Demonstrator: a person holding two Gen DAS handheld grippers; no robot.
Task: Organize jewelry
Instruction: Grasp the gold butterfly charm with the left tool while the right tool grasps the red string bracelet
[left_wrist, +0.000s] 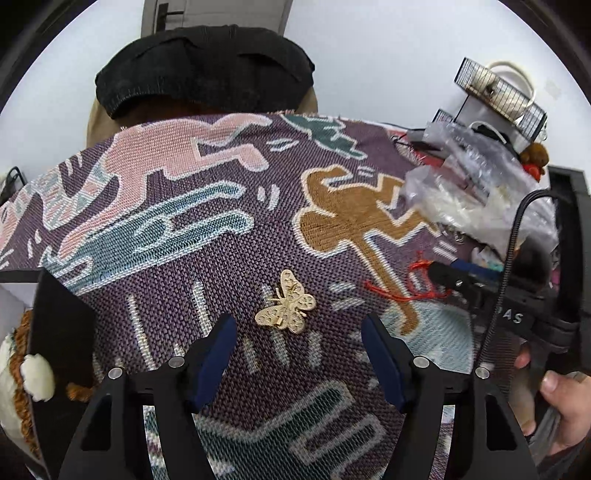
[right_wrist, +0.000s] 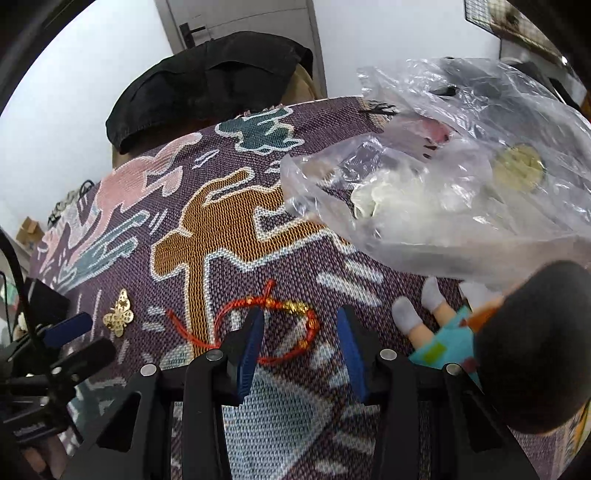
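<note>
Open woven cloth (left_wrist: 229, 258) surrounds the gold butterfly brooch (left_wrist: 286, 307), which lies flat just ahead of the left gripper (left_wrist: 299, 332), its jaws apart and empty. Right of the brooch, the red cord bracelet (right_wrist: 258, 325) lies between the right gripper (right_wrist: 301, 328) jaws, unpinched. Crinkled plastic bag (right_wrist: 443, 177) beyond.

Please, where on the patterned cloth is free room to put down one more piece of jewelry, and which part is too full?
Free: the cloth beyond the gold butterfly brooch, over the pink and teal figures, up to the black garment. Crowded: the side with the plastic bag, the doll and the red cord bracelet.
</note>
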